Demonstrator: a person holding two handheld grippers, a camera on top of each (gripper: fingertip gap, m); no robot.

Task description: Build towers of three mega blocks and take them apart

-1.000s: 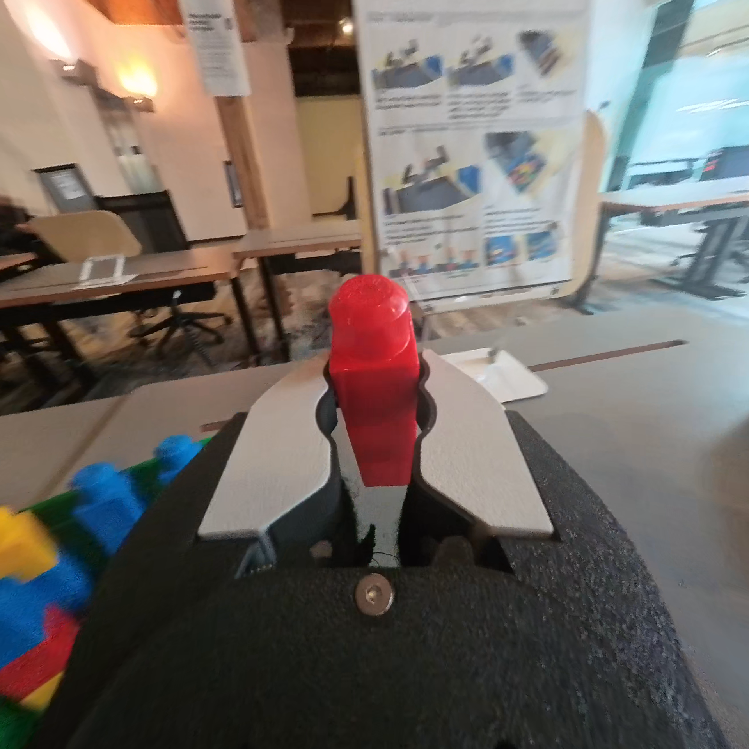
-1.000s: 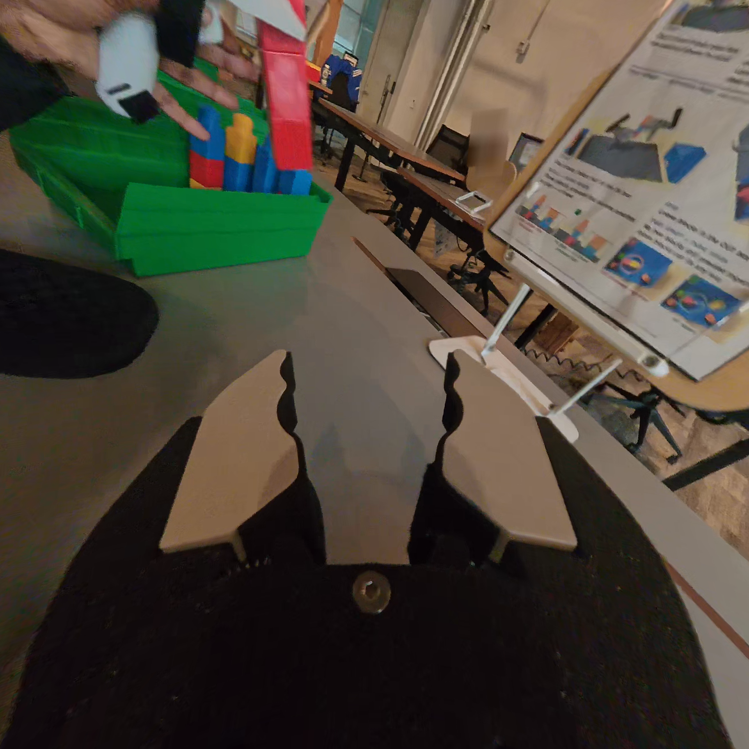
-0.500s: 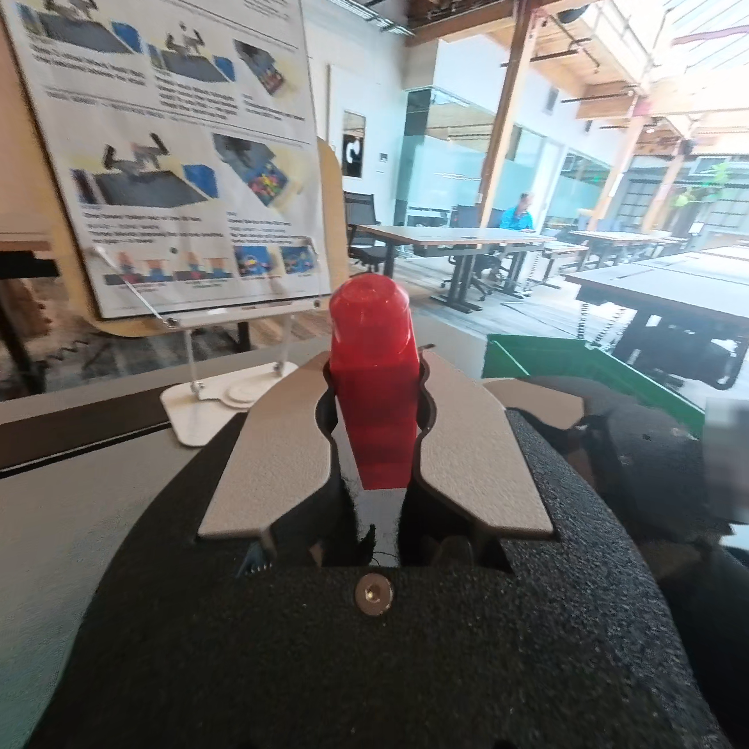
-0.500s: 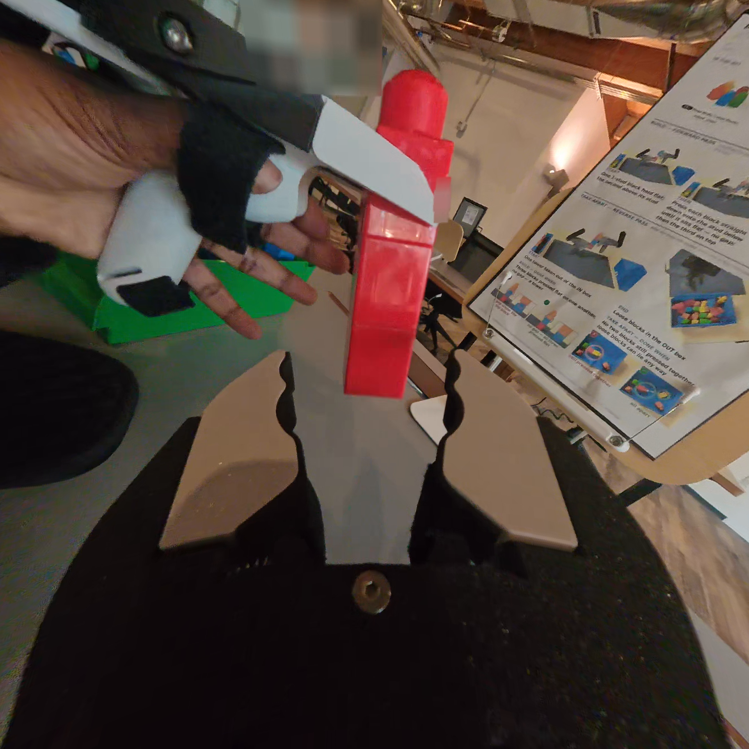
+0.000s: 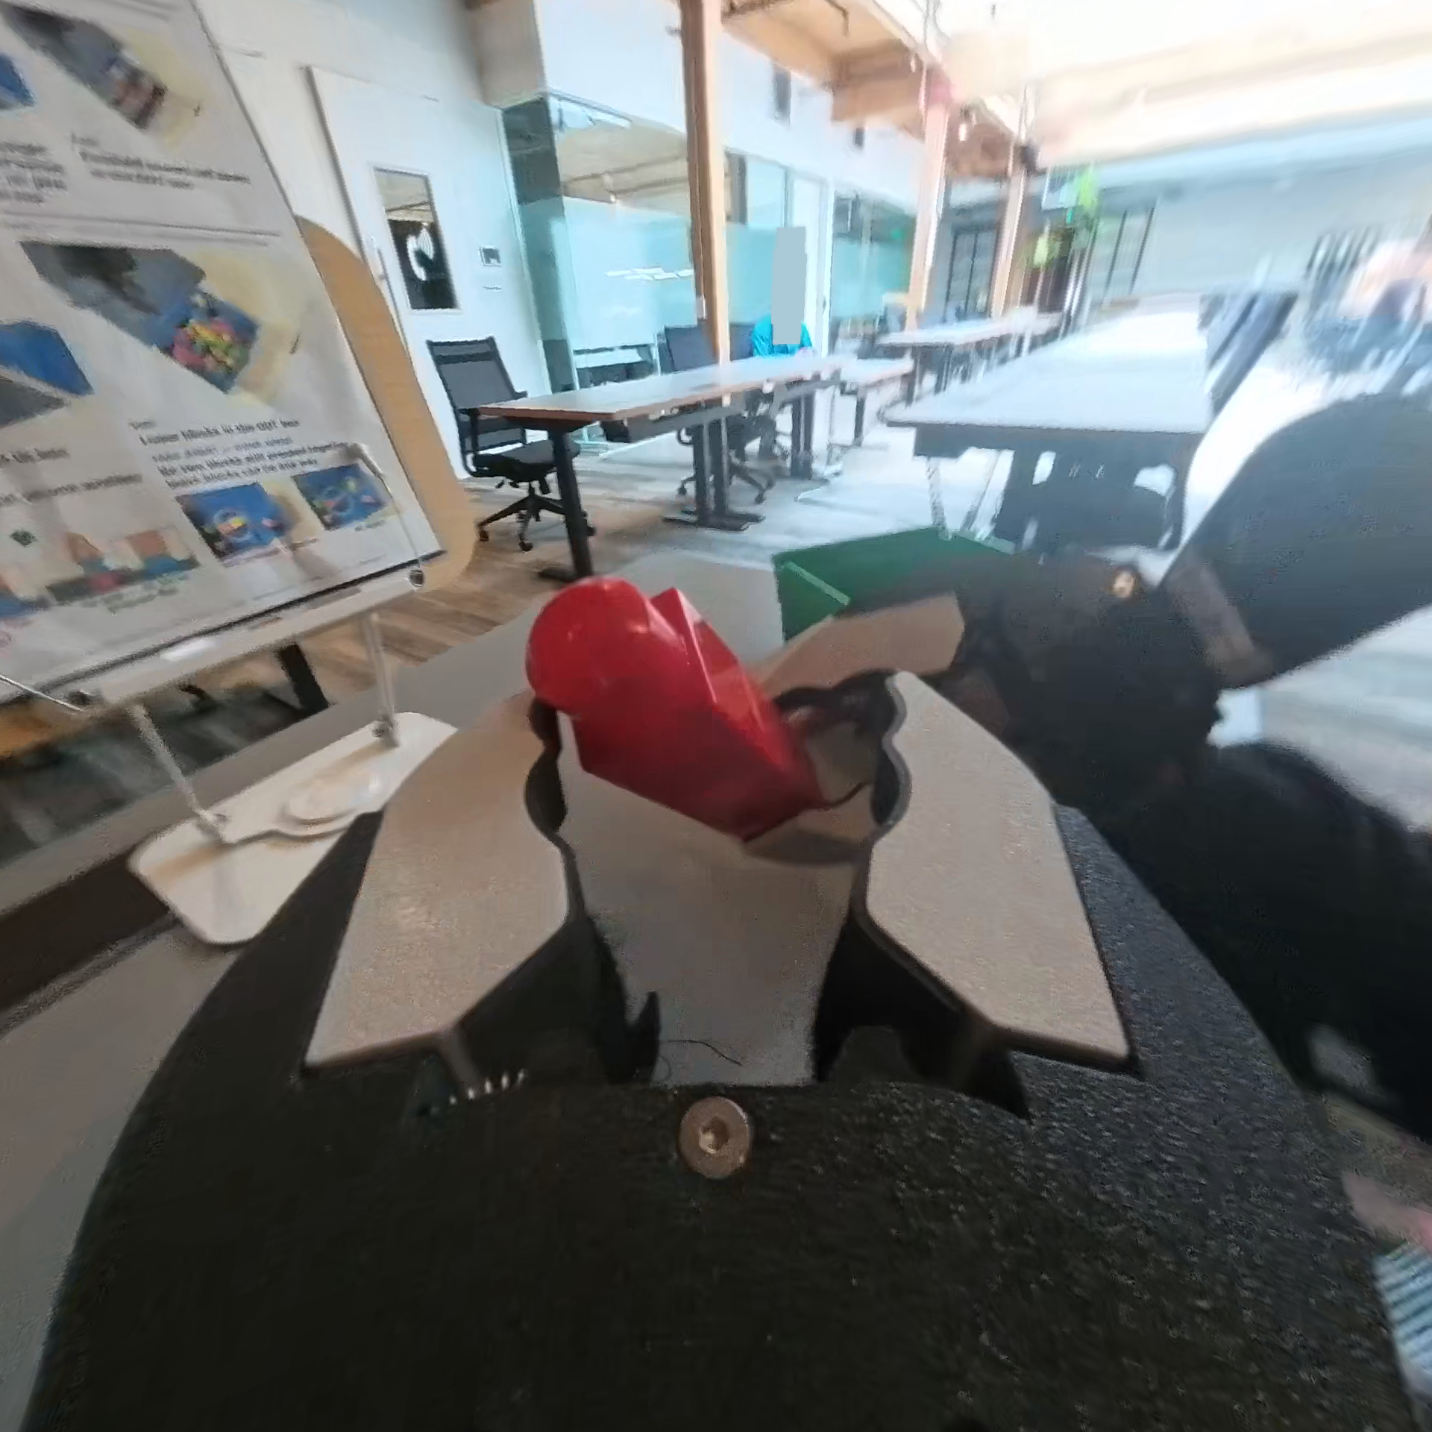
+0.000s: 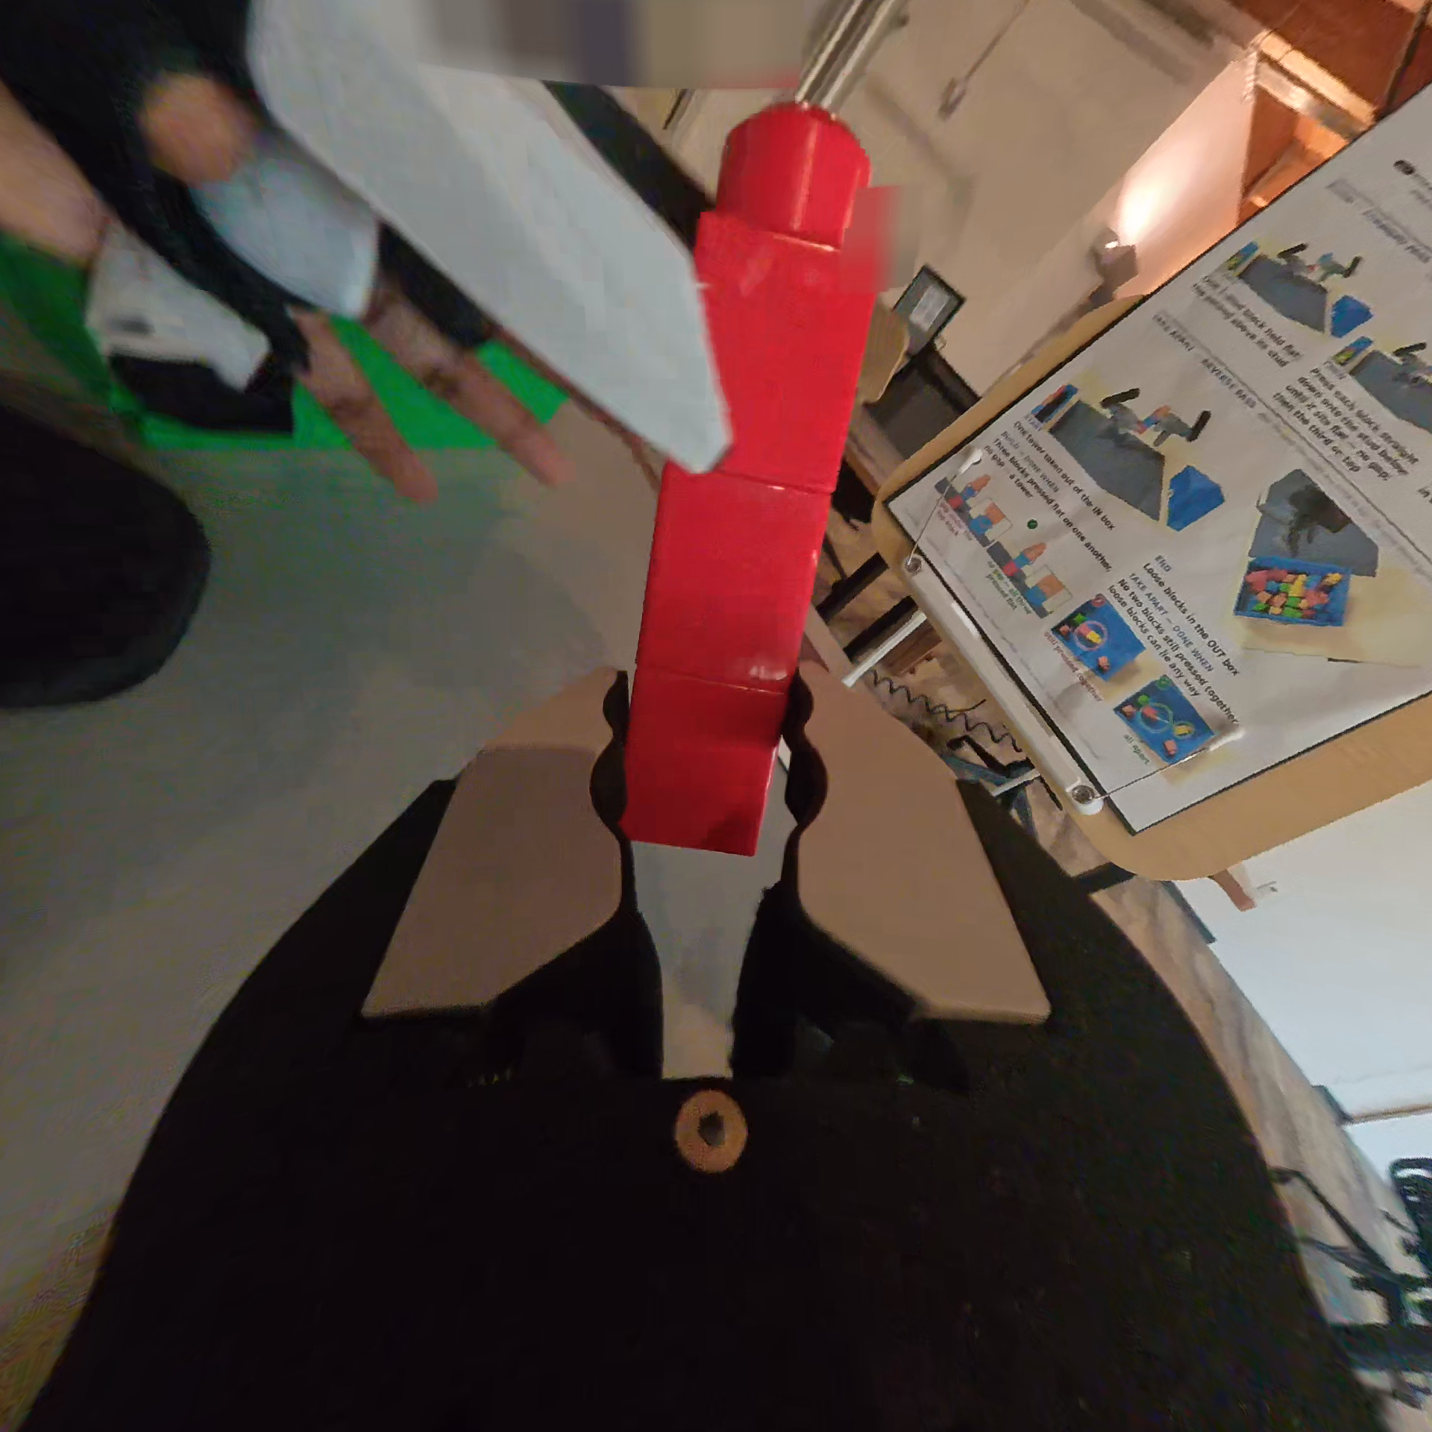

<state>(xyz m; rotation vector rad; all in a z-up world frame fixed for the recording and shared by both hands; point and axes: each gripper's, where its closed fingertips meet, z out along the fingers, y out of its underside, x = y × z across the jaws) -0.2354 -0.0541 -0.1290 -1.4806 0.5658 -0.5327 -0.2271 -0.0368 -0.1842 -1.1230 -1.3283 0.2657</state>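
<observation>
A finished red tower (image 6: pixel 744 496) of three blocks hangs over the counter (image 6: pixel 310 659), its base pinched in the right claw (image 6: pixel 701 763), the left claw (image 5: pixel 717 763) spread wide around its top, all separating left.

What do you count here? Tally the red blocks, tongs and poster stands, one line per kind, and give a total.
Red blocks: 3
Tongs: 2, left and right
Poster stand: 1
Total: 6
</observation>
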